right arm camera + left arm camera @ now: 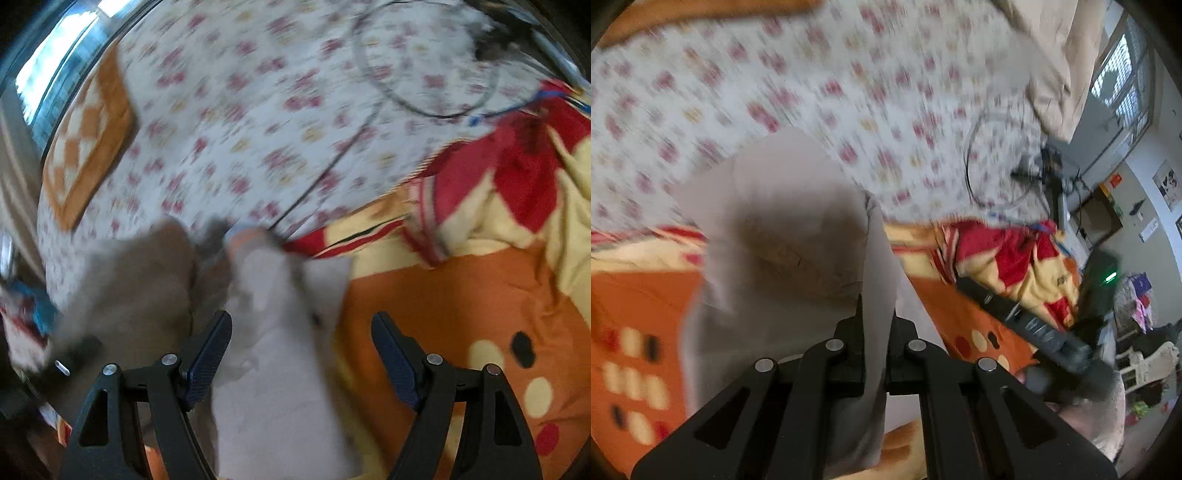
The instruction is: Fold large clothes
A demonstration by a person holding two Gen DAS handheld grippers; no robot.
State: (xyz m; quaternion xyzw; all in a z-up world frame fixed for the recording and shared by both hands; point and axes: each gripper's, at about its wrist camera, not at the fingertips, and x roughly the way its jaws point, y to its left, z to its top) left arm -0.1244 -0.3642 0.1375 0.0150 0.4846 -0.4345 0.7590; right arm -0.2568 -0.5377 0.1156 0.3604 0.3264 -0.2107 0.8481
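A large pale beige garment hangs bunched over the bed. My left gripper is shut on a fold of it, with cloth running up between the fingers. In the right wrist view the same garment lies between my fingers. My right gripper is open, its blue pads wide apart on either side of the cloth. Both views are blurred by motion. My right gripper shows at the lower right of the left wrist view.
A white floral bedsheet covers the bed. An orange, red and yellow blanket lies at the near side. A black cable loop and an orange checked pillow lie on the sheet. Room clutter stands at the right.
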